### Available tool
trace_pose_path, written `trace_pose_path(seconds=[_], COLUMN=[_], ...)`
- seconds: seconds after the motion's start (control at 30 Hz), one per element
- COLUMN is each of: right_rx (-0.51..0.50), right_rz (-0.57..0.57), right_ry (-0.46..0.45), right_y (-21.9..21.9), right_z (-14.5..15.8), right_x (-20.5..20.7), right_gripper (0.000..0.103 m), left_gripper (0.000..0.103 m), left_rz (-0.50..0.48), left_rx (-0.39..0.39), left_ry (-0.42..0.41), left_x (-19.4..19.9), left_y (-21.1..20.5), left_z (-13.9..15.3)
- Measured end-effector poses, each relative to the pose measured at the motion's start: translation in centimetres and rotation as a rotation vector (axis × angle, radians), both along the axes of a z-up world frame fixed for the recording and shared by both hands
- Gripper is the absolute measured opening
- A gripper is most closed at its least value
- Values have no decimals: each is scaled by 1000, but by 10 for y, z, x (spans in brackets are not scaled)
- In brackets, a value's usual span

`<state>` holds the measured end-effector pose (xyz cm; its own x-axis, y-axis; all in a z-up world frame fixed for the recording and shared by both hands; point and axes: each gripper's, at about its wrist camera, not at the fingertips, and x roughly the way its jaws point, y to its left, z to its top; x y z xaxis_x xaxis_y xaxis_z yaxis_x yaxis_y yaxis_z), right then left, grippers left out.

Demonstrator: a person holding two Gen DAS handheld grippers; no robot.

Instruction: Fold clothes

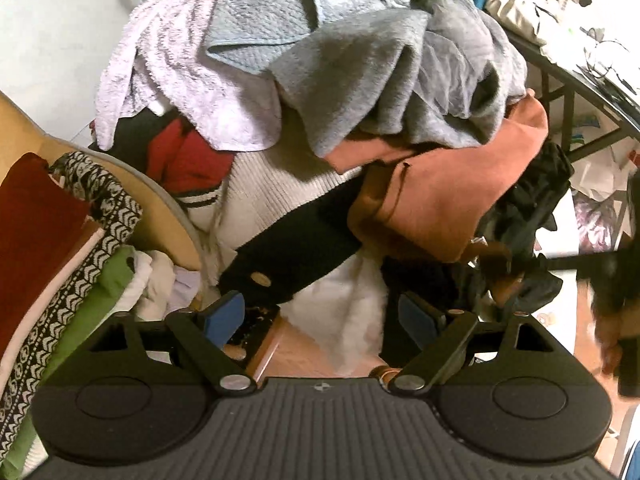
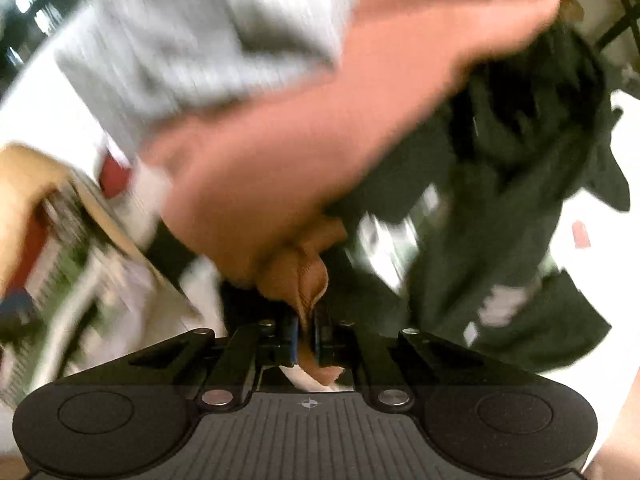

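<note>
Heaped high ahead of the left gripper [image 1: 322, 314]: a big tangled mound of laundry [image 1: 320, 120], with a fuzzy grey fleece blanket [image 1: 384, 80] draped over the top, a nubby lilac terry towel [image 1: 176, 80] and a waffle-textured pale blue cloth [image 1: 256, 16] beside it. Lower down, a smooth rust-orange garment [image 1: 448, 192] sagging in soft folds, a ribbed cream knit [image 1: 276, 196] and a dark sleeve with a pale round button [image 1: 262, 279]. Off to the left, a neat stack of folded pieces [image 1: 52, 264] in red, patterned black-and-white and green. Left blue pads [image 1: 226, 312] spread wide, holding nothing. Right gripper [image 2: 306, 340] pinched tight on a bunched orange-brown ribbed fabric edge [image 2: 304, 280], amid heavy blur.
</note>
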<state>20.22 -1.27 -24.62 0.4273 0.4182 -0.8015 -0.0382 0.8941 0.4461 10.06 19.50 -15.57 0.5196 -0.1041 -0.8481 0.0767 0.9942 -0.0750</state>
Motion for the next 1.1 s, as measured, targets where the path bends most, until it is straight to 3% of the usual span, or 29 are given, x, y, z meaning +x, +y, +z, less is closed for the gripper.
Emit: trace_pose_path(seconds=[0.13, 0.5, 0.67, 0.83, 0.97, 1.1], right_rx=[-3, -75, -88, -59, -64, -60], right_rz=[-6, 8, 21, -24, -44, -102], right_ry=[-39, -78, -45, -3, -18, -14], right_y=[4, 17, 15, -3, -23, -56], right_z=[14, 13, -1, 0, 9, 12], right_x=[37, 105, 116, 106, 89, 65], right_gripper=[6, 6, 7, 26, 51, 53], left_gripper=[86, 87, 87, 87, 87, 88], left_rz=[-2, 8, 8, 8, -1, -28], left_rx=[6, 0, -5, -11, -14, -28], left_ry=[0, 40, 66, 69, 54, 55], left_x=[-2, -14, -10, 0, 12, 23], left_y=[-1, -5, -10, -13, -20, -32], left_z=[1, -10, -20, -22, -20, -23])
